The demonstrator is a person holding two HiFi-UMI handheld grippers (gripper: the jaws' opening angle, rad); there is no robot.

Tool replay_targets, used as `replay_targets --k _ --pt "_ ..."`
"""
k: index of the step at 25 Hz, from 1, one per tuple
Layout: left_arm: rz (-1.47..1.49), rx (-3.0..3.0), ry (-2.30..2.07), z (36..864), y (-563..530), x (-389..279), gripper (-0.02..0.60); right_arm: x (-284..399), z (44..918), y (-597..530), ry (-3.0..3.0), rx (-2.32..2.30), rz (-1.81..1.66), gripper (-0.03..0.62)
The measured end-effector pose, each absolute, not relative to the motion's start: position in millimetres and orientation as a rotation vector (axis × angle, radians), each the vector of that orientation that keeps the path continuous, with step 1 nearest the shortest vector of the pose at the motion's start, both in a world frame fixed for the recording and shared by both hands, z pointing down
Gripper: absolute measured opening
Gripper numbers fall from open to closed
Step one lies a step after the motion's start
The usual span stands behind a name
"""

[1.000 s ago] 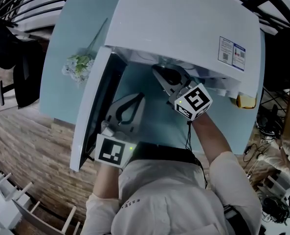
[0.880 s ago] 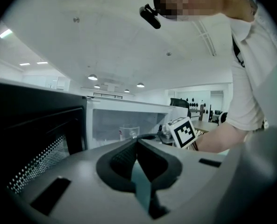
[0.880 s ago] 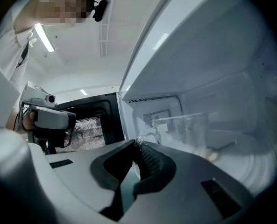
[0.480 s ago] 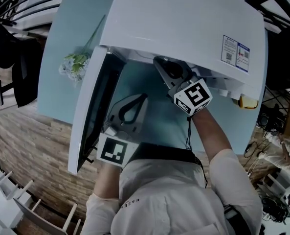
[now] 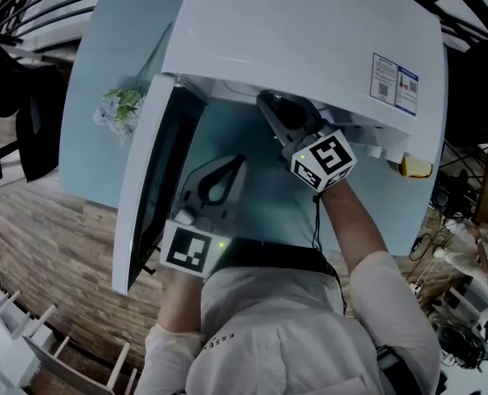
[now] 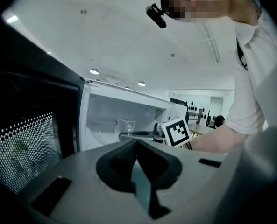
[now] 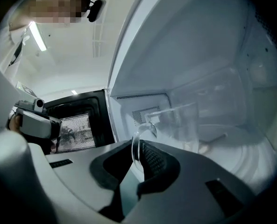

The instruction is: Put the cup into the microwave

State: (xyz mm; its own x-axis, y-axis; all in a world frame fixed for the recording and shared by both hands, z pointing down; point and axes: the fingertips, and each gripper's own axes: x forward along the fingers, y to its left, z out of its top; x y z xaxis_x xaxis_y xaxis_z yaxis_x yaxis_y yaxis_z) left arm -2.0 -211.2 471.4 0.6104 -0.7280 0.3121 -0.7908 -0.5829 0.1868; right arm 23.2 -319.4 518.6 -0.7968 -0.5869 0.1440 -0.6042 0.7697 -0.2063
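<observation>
The white microwave [image 5: 309,48] stands on the pale blue table with its door [image 5: 149,179] swung open to the left. My right gripper [image 5: 281,118] reaches into the cavity, shut on the handle [image 7: 136,148] of a clear glass cup [image 7: 185,120]. The cup hangs upright just above the glass turntable [image 7: 231,143]; whether it touches it I cannot tell. The cup [image 6: 124,125] also shows inside the cavity in the left gripper view. My left gripper [image 5: 227,167] is level in front of the opening, beside the door, shut with nothing between its jaws [image 6: 137,146].
A sprig of artificial flowers [image 5: 120,105] lies on the table [image 5: 104,48] left of the microwave. A small yellow thing [image 5: 415,168] sits by its right side. The door's dark mesh window [image 7: 75,127] stands close on the left of the cavity.
My right gripper has edged a little deeper and lower in the cavity with the cup still in it. The left gripper has stayed about where it was.
</observation>
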Motion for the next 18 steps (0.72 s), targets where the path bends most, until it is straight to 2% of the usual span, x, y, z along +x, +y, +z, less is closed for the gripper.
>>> replay_targets --k 4,18 --pt "0.289 2.54 -1.216 473 -209 -1 0.003 24 526 -315 -2.875 0.996 0.425 0.128" --pt "0.298 2.569 -1.194 471 -196 -1 0.003 57 524 -297 -2.75 1.168 0.406 0.144"
